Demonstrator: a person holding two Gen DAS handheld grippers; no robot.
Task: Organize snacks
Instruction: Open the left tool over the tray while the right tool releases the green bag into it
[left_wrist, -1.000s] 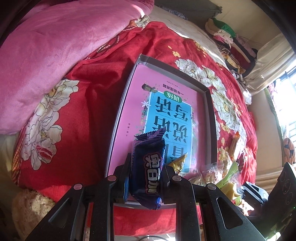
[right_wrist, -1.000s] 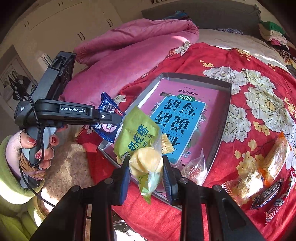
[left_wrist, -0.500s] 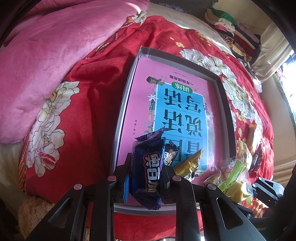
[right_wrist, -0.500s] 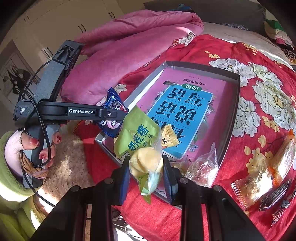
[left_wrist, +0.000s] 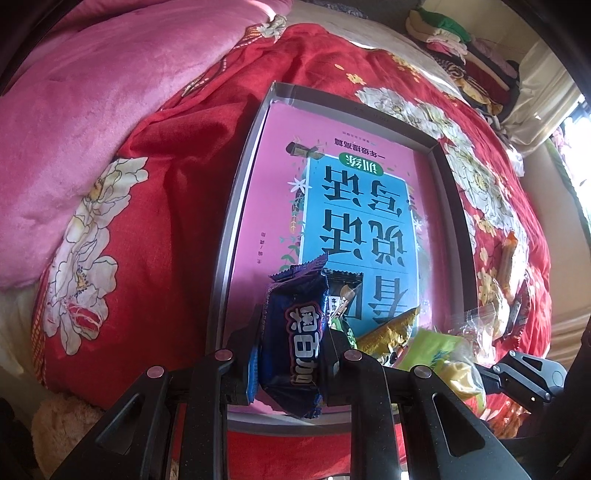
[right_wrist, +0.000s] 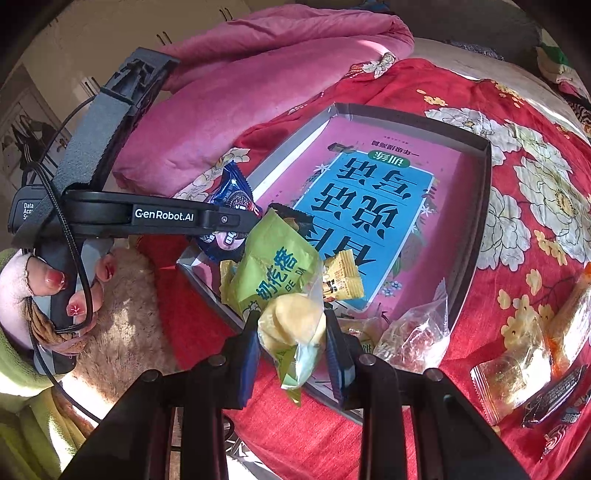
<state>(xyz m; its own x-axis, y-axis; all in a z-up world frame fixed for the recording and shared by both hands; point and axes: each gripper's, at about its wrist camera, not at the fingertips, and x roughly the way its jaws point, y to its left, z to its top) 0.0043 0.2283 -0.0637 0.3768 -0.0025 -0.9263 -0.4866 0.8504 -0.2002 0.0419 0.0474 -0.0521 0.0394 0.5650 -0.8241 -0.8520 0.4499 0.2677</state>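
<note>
Holding two light, crinkly packs low in each frame over the tray (right_wrist: 480, 236); my left gripper (left_wrist: 291, 354) pinches the dark blue wafer pack (left_wrist: 295, 343) midway; my right gripper (right_wrist: 291, 347) clamps the green cookie bag (right_wrist: 284, 291) at its soft, slippery, breakable lower end.

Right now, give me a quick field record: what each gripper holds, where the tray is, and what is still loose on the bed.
left gripper: shut on dark blue cookie packet, held above the tray's near end
right gripper: shut on green snack bag, over the tray's near corner
tray: grey, shallow, on the red floral bedspread, pink and blue book cover inside
already in tray: small yellow packet, clear bag
loose on bedspread: clear wrapped cake, dark bar, orange packet
</note>
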